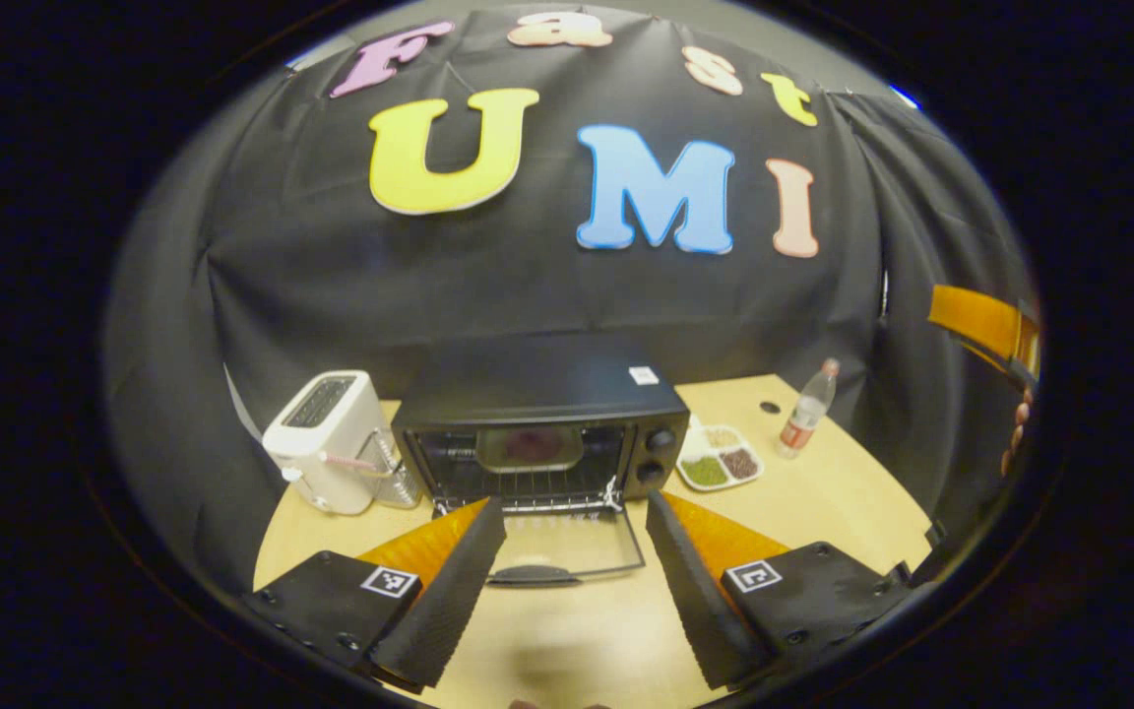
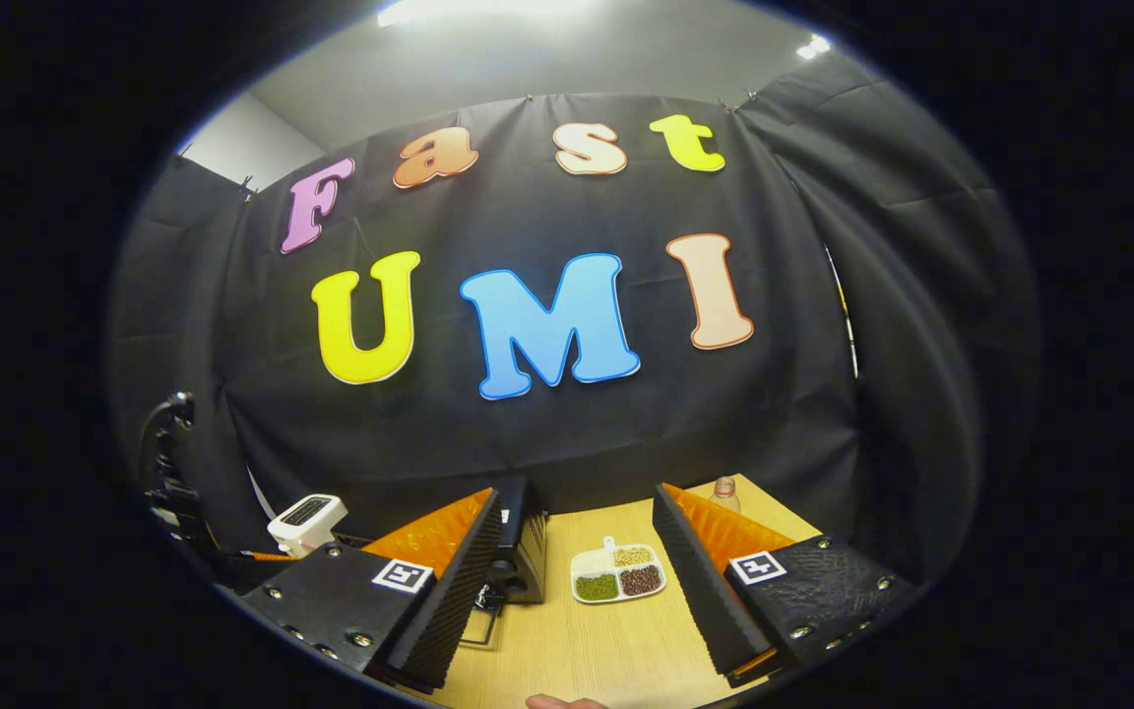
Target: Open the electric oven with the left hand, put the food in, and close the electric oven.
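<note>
Since the electric oven [image 1: 539, 433] door [image 1: 567, 542] already lies flat on the tabletop [image 1: 823, 502], my left claw [image 1: 575, 581] hangs back, spread and empty. My right claw [image 2: 577, 591], also spread, faces the food tray [image 2: 618, 573] beside the oven, ready to grab it I guess.

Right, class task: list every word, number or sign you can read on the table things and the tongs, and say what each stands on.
Electric oven, white sticker on top: too small to read.
Water bottle, label: blurred.
Left tongs and right tongs, square black-and-white markers: patterns, no words.
Nothing can be quoted.
</note>
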The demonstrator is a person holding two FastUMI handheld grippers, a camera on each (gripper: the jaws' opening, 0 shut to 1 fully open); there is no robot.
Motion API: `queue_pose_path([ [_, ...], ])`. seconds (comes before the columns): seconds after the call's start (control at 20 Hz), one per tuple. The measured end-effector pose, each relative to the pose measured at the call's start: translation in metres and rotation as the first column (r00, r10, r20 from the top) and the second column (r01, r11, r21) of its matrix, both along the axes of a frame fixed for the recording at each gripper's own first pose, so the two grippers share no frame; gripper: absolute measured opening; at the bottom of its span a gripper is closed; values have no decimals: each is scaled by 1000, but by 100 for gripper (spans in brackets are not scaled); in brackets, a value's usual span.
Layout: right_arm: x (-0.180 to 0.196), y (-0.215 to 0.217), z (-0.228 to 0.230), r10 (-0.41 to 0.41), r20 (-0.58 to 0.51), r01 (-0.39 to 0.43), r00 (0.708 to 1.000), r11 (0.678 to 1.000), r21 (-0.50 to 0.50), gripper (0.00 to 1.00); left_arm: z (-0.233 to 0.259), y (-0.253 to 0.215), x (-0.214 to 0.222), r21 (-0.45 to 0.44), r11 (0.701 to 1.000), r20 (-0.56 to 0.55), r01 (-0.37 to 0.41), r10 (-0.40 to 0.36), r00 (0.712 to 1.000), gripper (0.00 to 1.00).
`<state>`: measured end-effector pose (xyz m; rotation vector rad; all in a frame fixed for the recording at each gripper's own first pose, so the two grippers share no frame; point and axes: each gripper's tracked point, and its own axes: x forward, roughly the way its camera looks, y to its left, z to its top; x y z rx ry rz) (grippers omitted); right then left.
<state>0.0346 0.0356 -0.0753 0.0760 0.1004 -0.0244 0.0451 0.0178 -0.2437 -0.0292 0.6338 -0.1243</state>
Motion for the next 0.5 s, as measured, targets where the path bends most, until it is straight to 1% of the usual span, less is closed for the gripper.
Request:
queue_pose_path([
  [0.05, -1, -4, -3, -10, -11, 10, 1000, 1000, -2, 94, -18, -2, -2, 1, 1000, -56, 11, -11, 998, 98],
  [0.2, -3, -16, -14, -42, -38, 42, 998, 999, -6, 94, -60, 3, -8, 17, 1000, -175, 12, -9, 985, 98],
  [0.3, -4, -26, -21, -67, -56, 67, 996, 998, -5, 94, -84, 9, -11, 38, 999, -243, 11, -2, 970, 98],
  [0.35, -5, -31, -25, -78, -66, 78, 995, 997, -1, 94, -97, 10, -14, 40, 999, -283, 15, -3, 959, 100],
  [0.4, -5, -33, -28, -89, -76, 89, 993, 996, 1, 94, -112, 10, -18, 38, 999, -327, 19, -6, 945, 100],
  [0.45, -7, -35, -31, -99, -87, 100, 991, 995, 3, 94, -127, 10, -21, 30, 999, -375, 21, -9, 927, 98],
  [0.5, -9, -36, -34, -108, -93, 108, 990, 994, 2, 94, -143, 11, -25, 19, 1000, -418, 17, -8, 908, 100],
])
